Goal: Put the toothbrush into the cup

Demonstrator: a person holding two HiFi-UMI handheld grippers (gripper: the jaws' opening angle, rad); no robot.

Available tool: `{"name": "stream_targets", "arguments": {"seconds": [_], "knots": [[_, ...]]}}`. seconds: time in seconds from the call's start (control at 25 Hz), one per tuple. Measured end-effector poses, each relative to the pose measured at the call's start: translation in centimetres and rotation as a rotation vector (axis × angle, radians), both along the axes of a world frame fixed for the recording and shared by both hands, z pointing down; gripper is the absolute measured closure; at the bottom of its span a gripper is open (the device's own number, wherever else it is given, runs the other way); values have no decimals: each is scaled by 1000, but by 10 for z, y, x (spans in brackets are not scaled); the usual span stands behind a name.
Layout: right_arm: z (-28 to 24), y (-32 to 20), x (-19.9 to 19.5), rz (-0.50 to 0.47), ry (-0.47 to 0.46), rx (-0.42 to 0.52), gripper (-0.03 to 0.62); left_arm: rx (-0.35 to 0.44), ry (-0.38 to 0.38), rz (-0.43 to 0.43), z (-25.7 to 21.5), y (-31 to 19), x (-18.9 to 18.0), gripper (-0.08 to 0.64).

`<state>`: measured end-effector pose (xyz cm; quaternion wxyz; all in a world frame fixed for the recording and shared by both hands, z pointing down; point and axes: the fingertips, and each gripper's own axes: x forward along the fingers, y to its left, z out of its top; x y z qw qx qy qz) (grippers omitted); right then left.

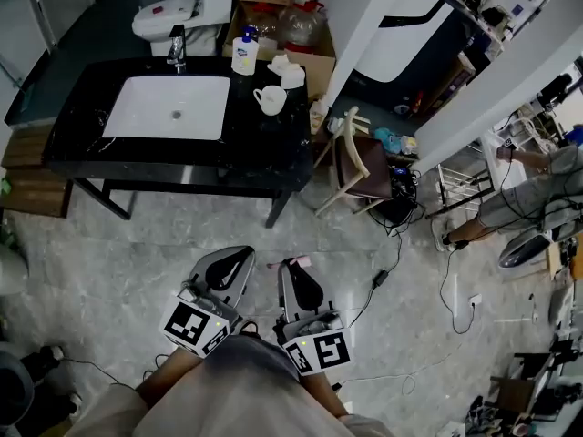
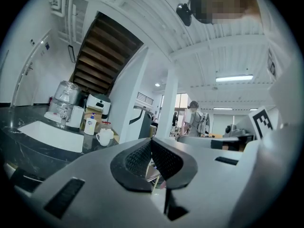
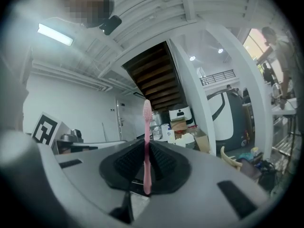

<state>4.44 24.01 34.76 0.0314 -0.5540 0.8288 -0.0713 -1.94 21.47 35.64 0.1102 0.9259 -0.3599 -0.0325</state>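
A white cup [image 1: 271, 99] stands on the black counter [image 1: 264, 153], right of the white sink [image 1: 168, 107]; in the left gripper view the cup [image 2: 103, 137] shows far off. My right gripper [image 1: 291, 267] [image 3: 146, 145] is shut on a pink toothbrush [image 3: 147, 122], which stands upright between the jaws with its bristle head up; its pink tip [image 1: 298, 261] shows in the head view. My left gripper [image 1: 242, 253] [image 2: 151, 142] is shut with nothing in it. Both grippers are held low over the floor, well short of the counter.
A soap bottle [image 1: 243, 55] and a faucet [image 1: 177, 48] stand at the counter's back. A chair [image 1: 351, 164] sits right of the counter, with cables [image 1: 392, 271] across the floor. Cardboard boxes [image 1: 291, 25] stand behind. A person [image 1: 537, 189] stands at the far right.
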Motion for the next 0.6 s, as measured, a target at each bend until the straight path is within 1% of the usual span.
{"name": "stream_targets", "arguments": {"seconds": [0.32,0.6], "knots": [[0,-55,-26,5,5,-8,554,-7,10,27,1,-54,-22,549],[-9,-91,-47,18,7,2,554,16,21,70,-7,-88,-38,549]]}}
